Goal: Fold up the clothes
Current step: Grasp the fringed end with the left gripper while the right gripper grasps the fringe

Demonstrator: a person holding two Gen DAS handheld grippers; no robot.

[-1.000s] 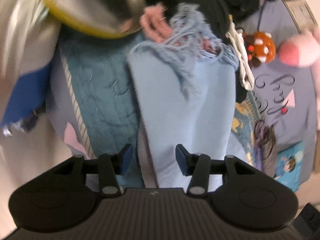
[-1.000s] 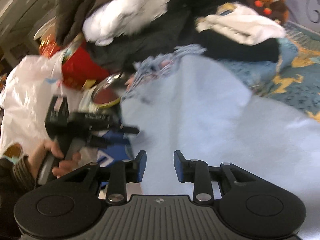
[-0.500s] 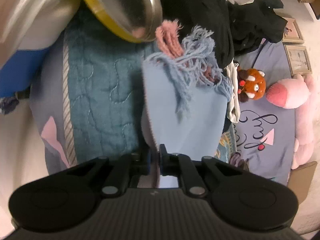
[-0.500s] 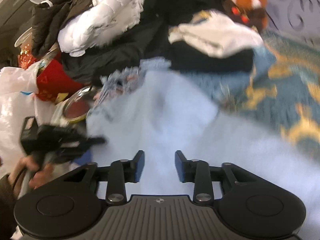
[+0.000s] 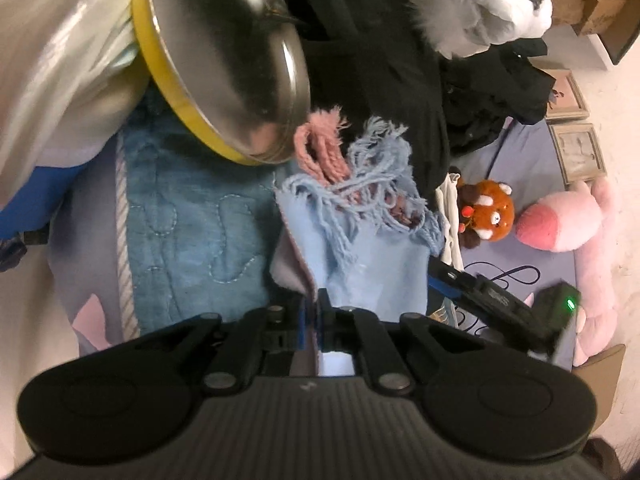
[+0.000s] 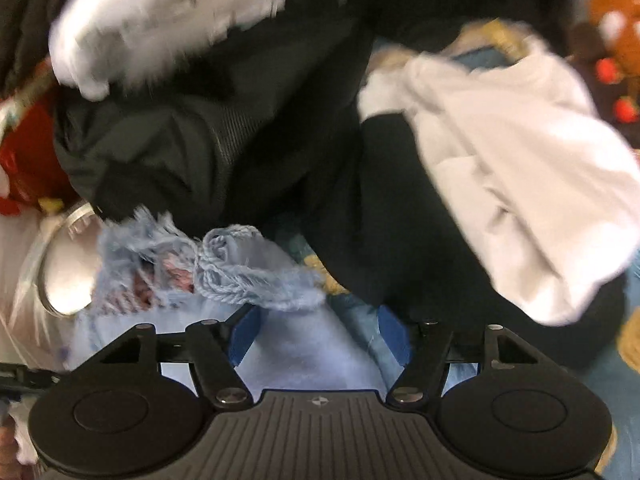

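The quilted teal blanket (image 5: 180,232) spreads beneath everything and serves as the ground for the rest. On it, just right of its stitched middle, lies the light blue scarf (image 5: 372,272), a long folded strip running from the near edge up to a tangled fringe; a pink knitted piece (image 5: 320,148) pokes out just beyond that fringe. Past the scarf's far end rises a heap of black clothing (image 6: 248,148) with a white puffy garment (image 6: 168,12) on top and a folded white cloth (image 6: 520,184) at its right side. A round metal tin with a yellow rim (image 5: 224,68) leans over the blanket's far left part, close to the pink piece. To the right of the blanket sit a pink plush (image 5: 560,220) and a small brown plush (image 5: 488,212). The left gripper (image 5: 313,316) is clamped on the near edge of the scarf, cloth pinched between its blue pads. The right gripper (image 6: 320,332) hovers over the scarf's fringed end, jaws opening wide, with cloth under the gap but not pressed by either pad.
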